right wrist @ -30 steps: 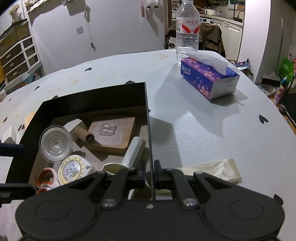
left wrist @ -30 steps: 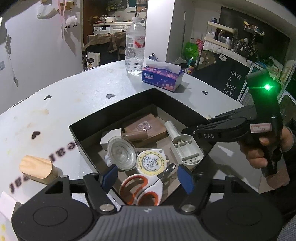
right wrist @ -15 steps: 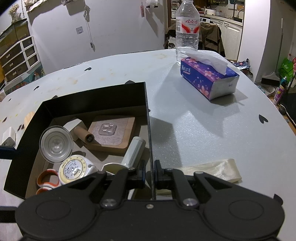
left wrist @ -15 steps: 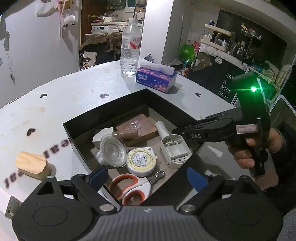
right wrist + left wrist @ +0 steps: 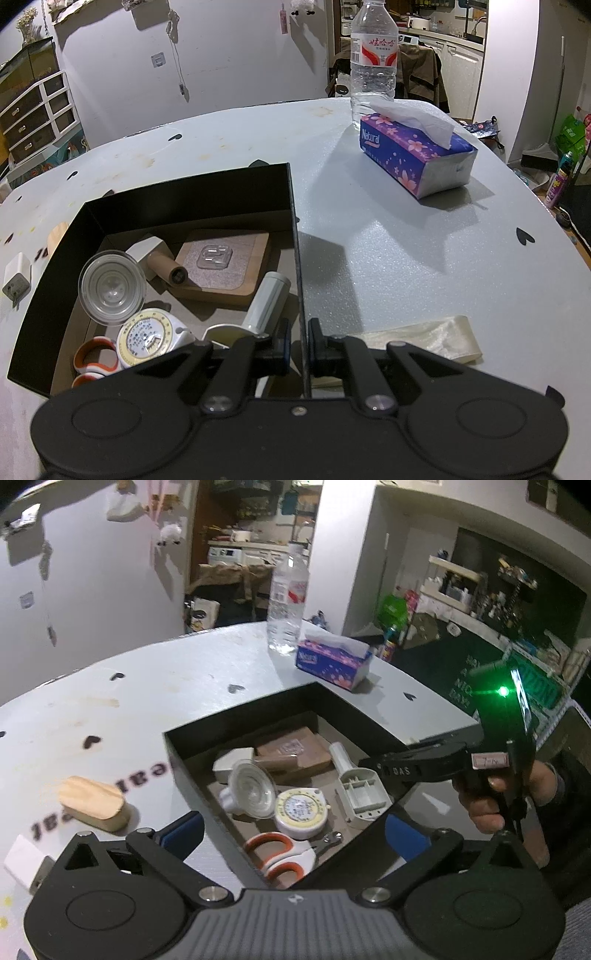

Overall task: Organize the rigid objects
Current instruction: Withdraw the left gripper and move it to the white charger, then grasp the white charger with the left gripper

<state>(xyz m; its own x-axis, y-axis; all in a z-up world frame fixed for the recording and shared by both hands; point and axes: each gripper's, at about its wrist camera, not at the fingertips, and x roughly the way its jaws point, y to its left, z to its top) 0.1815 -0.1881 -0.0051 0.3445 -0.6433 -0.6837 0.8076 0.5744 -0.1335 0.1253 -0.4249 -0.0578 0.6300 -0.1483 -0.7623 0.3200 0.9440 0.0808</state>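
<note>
A black box [image 5: 258,716] [image 5: 192,192] on the white table holds orange-handled scissors [image 5: 284,853], a round tape measure [image 5: 301,810], a clear lid [image 5: 110,288], a white plastic part [image 5: 360,788], a cardboard tube [image 5: 166,267] and a wooden coaster [image 5: 225,266]. My right gripper [image 5: 298,343] is shut on the box's right wall; it also shows in the left wrist view [image 5: 373,766]. My left gripper [image 5: 295,834] is open and empty above the box's near corner. A wooden block [image 5: 94,808] and a white charger [image 5: 24,856] lie on the table left of the box.
A tissue pack [image 5: 413,158] and a water bottle [image 5: 373,55] stand at the table's far side. A strip of pale tape [image 5: 424,339] lies right of the box. The table edge [image 5: 424,686] drops off behind the box on the right.
My left gripper has pulled back and drifted left, opening wider; the wooden block and charger have come into fuller view. My right gripper holds the box wall as before.
</note>
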